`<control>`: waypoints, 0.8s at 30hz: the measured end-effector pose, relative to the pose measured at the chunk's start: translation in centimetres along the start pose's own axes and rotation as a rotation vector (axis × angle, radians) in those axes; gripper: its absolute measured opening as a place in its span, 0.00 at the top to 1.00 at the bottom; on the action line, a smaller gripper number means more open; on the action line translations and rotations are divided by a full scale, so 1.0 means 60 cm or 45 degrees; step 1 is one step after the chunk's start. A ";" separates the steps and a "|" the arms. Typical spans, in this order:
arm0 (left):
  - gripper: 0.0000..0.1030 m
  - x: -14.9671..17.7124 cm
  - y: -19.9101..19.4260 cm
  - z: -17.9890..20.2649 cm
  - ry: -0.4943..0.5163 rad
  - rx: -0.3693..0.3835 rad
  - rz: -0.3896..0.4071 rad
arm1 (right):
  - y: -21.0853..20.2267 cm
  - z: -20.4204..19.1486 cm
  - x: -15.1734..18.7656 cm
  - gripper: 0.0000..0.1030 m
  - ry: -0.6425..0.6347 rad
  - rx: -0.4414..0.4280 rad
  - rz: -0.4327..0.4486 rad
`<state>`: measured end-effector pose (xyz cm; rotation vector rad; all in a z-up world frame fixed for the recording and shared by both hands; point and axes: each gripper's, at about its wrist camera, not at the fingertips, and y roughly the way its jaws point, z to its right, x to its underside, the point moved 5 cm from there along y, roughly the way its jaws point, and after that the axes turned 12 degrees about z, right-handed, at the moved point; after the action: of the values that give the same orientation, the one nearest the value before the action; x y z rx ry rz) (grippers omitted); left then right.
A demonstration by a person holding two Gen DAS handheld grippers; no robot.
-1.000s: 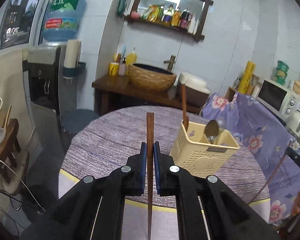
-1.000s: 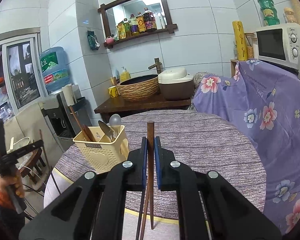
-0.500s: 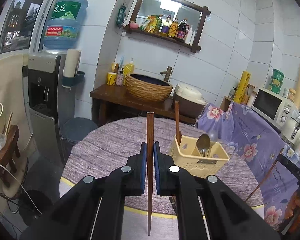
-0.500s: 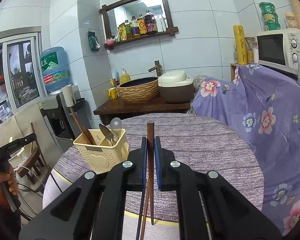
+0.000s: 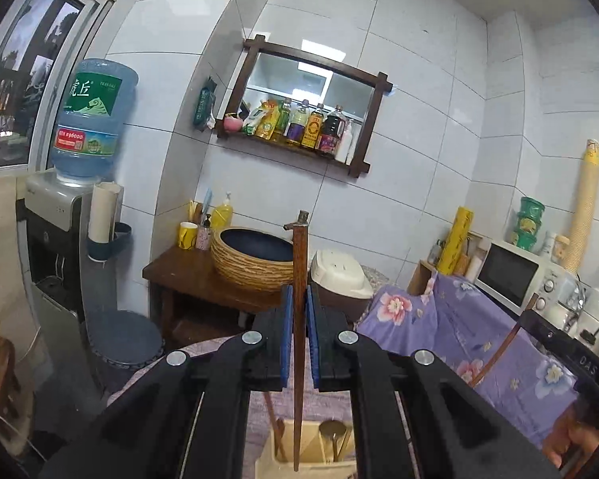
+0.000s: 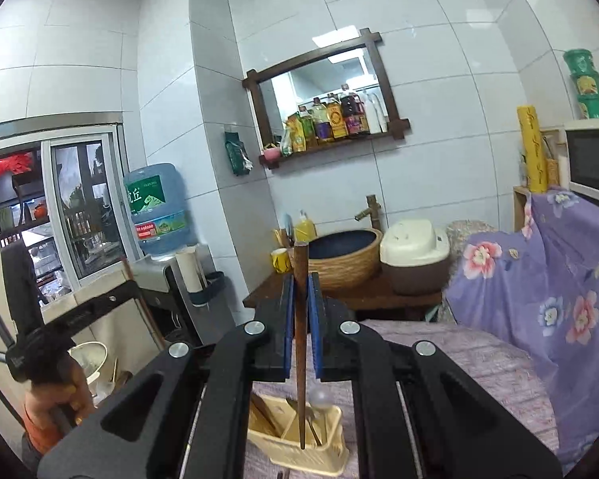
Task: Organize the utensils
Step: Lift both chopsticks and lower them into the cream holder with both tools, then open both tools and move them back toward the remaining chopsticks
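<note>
Left gripper (image 5: pixel 298 333) and right gripper (image 6: pixel 299 329), both near level, each clamp one upright wooden chopstick (image 5: pixel 298 311) (image 6: pixel 300 339) over one cream utensil basket (image 6: pixel 299 449) at 6 o'clock.

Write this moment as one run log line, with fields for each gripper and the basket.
left gripper: shut on chopstick | right gripper: shut on chopstick | basket: below both, holds spoons

A dark wooden chopstick (image 5: pixel 299 319) stands upright, its narrow tip hanging over a cream perforated plastic utensil basket (image 5: pixel 307 467) on a purple-striped tabletop. A second dark chopstick (image 6: pixel 300 343) stands equally upright above the same basket (image 6: pixel 299 445), tip lowered into its open top. Inside the basket's compartments lean a metal spoon (image 6: pixel 319 399) and a brown wooden utensil (image 6: pixel 261 411).
</note>
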<state>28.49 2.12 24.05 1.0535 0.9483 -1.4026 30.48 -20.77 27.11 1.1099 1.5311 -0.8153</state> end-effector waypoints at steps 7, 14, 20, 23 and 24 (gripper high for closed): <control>0.92 0.090 0.069 0.011 -0.004 -0.017 -0.098 | 0.071 -0.023 0.091 0.92 -0.046 0.018 -0.083; 0.92 0.200 0.093 -0.013 0.021 -0.051 -0.234 | 0.104 -0.012 0.197 0.92 -0.063 0.031 -0.203; 0.92 0.248 0.096 -0.015 0.052 -0.036 -0.297 | 0.113 -0.004 0.244 0.92 -0.057 0.016 -0.268; 0.92 0.257 0.095 -0.015 0.064 -0.030 -0.312 | 0.113 -0.002 0.260 0.92 -0.025 -0.014 -0.290; 0.92 0.258 0.092 -0.015 0.064 -0.025 -0.313 | 0.113 -0.002 0.264 0.92 -0.028 -0.024 -0.304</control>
<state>33.82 -1.99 9.02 0.9861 1.1572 -1.5690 36.13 -14.52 12.07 0.9121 1.6700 -0.9686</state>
